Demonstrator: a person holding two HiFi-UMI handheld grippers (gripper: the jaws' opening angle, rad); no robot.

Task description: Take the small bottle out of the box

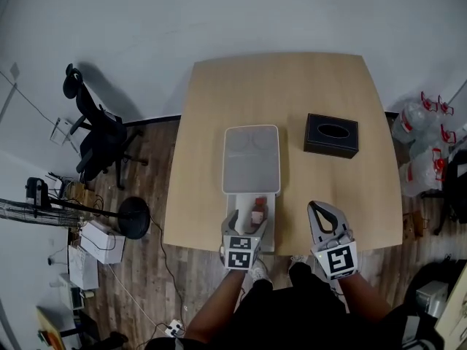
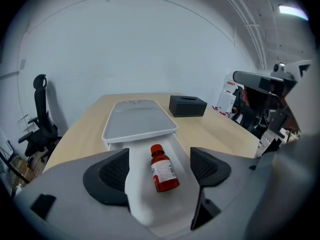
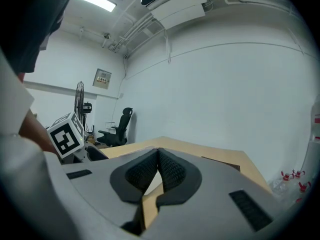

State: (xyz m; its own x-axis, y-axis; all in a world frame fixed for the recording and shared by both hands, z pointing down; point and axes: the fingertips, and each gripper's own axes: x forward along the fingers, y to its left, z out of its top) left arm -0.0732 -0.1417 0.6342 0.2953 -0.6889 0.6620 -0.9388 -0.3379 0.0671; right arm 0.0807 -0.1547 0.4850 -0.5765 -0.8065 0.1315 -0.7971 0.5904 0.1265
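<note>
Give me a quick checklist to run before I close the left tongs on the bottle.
1. Bottle exposed: ok. The small bottle lies on its side in the open end of the box, cap pointing away.
2. Left tongs open: ok. The pads stand on either side of the bottle without touching it.
3. Bottle centred: ok, roughly. It lies slightly askew between the pads.
4. Pads low enough inside the box walls: cannot tell from these views.
5. Right tongs out of the way: ok. They are shut, empty and off to the box's right.
</note>
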